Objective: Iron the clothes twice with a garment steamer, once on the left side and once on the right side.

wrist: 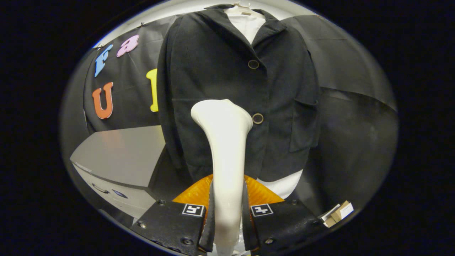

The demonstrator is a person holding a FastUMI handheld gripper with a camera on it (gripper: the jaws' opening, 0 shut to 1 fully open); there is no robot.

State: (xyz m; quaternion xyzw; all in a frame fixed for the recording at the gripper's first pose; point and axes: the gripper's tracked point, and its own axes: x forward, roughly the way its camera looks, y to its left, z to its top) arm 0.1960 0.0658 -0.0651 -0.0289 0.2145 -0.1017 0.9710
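Observation:
A white garment steamer (224,149) stands upright between my fingers, its neck clamped on both sides by my gripper (227,213). Its flared head (222,113) sits against the lower front of a black jacket (220,71), just to the left of the lower button (257,118). The jacket hangs on a hanger (241,5) over a white shirt (247,25), whose hem shows below the jacket. The upper button (253,64) lies above the steamer head. An orange part (199,192) of the steamer base shows behind my fingers.
A grey cabinet or box (121,156) stands to the left of the jacket, below the black cloth wall. A small cardboard piece (337,213) lies to the right of my fingers. Black cloth drapes behind and to the right of the jacket.

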